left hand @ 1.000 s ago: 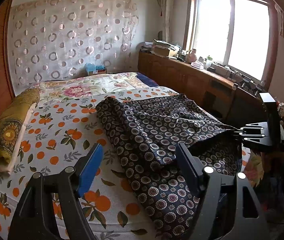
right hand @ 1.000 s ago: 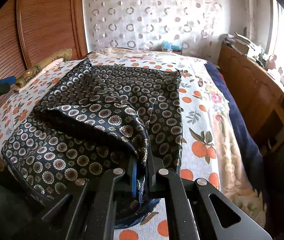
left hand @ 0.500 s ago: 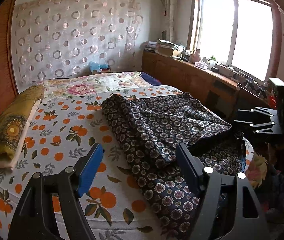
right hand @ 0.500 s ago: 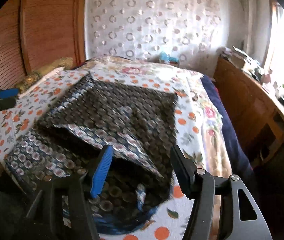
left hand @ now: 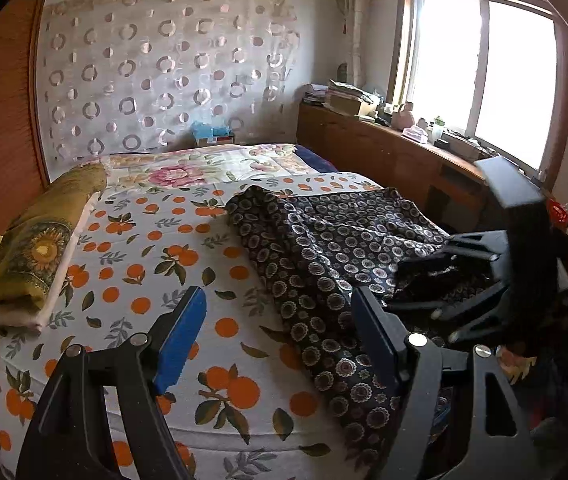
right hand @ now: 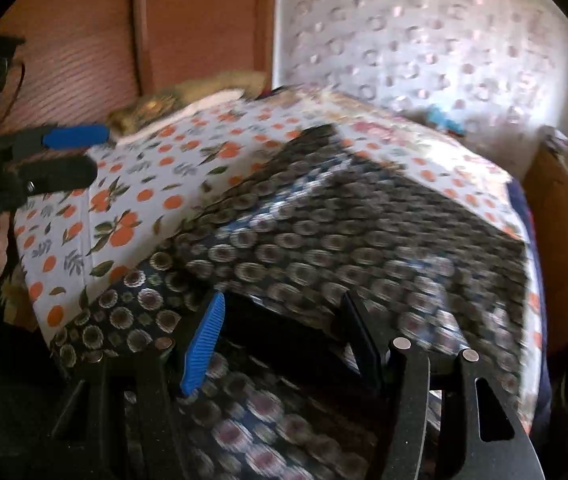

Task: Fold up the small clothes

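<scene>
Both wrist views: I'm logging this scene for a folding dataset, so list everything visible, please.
Garment: one, dark with ring print, spread over the bed's right side, near edge hanging off.
Bedsheet: one, white with orange fruit print, covering the bed.
Floral quilt: one, pink and cream, at the bed's far end.
Yellow bedding: one folded pile, on the bed's left edge.
Curtain: one, white with rings, on the far wall.
Window: one, bright, on the right.
Sideboard: one, wooden, cluttered, under the window.
Left gripper: black with blue pads, open, above the sheet.
Right gripper: same, open, over the garment's near edge.
</scene>
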Available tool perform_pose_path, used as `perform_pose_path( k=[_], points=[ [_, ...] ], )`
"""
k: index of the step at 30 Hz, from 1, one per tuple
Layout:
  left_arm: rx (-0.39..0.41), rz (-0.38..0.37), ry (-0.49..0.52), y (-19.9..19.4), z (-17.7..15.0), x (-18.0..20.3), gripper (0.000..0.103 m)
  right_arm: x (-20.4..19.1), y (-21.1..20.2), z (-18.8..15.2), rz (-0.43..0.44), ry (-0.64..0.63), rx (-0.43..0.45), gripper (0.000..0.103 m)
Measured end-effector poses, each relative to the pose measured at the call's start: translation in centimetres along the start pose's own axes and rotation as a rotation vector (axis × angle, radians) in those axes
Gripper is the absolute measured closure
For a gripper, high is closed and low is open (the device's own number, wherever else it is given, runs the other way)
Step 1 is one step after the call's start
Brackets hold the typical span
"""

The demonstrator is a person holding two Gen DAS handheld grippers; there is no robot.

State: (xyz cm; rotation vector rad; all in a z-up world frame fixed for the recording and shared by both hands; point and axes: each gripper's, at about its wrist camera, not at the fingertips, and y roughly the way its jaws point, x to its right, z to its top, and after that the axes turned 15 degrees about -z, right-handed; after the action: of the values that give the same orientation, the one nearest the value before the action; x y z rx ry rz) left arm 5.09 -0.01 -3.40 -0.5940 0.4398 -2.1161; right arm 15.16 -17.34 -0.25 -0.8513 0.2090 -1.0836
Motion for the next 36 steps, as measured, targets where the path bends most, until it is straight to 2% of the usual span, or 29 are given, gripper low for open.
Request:
perform_pose_path(
  k=[5, 13, 15, 16, 17, 23, 27, 36],
  points=[
    [-0.002, -0.001, -0.003, 0.0, -0.1, -0.2, 0.027, -1.3, 2.3, 1.1, 0.024, -0.086, -0.035, 0.041],
    [-0.013, -0.008, -0.001, 0.4, -0.3, 0.1, 0.027, -1.6, 4.3, 2.1, 0.006, -0.093, -0.048, 0.043],
    [-0.014, -0.009, 0.001, 0.4, -0.3, 0.1, 0.027, -1.7, 4.3, 2.0, 0.009, -0.078, -0.031, 0.064],
    [-0.014, -0.008, 0.002, 0.5, -0.3, 0.3, 0.027, -1.6, 4.3, 2.0, -0.011, -0.071, -0.02, 0.092],
    [-0.014, -0.007, 0.002, 0.5, -0.3, 0.3, 0.027, -1.2, 4.1, 2.1, -0.032, -0.051, 0.005, 0.096],
    [-0.014, -0.008, 0.0, 0.5, -0.3, 0.3, 0.027, 3.3, 2.2, 3.1, -0.063, 0.101, 0.086, 0.096],
    [-0.017, -0.012, 0.003, 0.4, -0.3, 0.6, 0.027, 7.1, 1.7, 3.9, -0.137, 0.176, 0.099, 0.096],
    [-0.03, -0.016, 0.006, 0.8, -0.4, 1.0, 0.027, 14.0, 4.7, 5.6, -0.283, 0.286, 0.024, 0.096]
  ],
)
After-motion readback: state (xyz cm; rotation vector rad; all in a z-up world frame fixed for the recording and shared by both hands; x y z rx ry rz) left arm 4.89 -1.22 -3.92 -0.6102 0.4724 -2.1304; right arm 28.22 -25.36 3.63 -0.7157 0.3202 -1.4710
